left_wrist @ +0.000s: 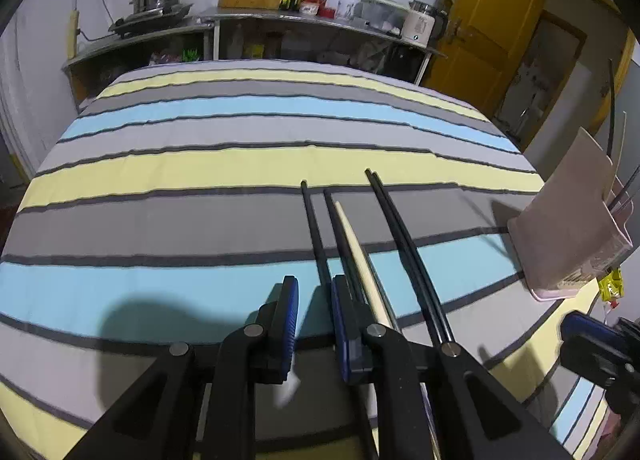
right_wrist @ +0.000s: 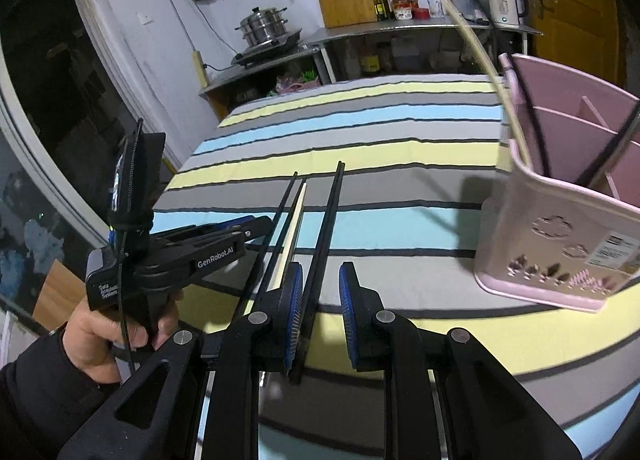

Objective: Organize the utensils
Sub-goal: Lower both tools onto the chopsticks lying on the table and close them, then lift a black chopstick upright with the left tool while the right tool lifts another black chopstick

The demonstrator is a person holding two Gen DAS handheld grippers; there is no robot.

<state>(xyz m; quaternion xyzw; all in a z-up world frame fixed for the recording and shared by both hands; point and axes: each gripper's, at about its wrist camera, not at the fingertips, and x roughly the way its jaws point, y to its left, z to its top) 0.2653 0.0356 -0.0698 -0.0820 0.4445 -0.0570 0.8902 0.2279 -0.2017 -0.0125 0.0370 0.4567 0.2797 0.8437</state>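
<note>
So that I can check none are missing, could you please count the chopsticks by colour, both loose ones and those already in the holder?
Black chopsticks: 6 (4 on the striped cloth, the rightmost two lying tight together; 2 in the pink holder)
Cream chopsticks: 2 (1 on the cloth, 1 in the holder)
Total: 8

1. The left gripper (right_wrist: pixel 256 225) is a black plastic pistol-grip tool with white "GenRobot.AI" lettering on its side and smaller white print on its rear block.
2. A thin black cable (right_wrist: pixel 127 260) runs down across its body, past a black upright housing (right_wrist: pixel 138 175) with blue trim.
3. The right gripper (right_wrist: pixel 320 316) has black angular arms, round silver pivot screws and ribbed blue pads on its jaws.
4. The person's left hand (right_wrist: pixel 104 334) emerges from a dark sleeve (right_wrist: pixel 36 388).
</note>
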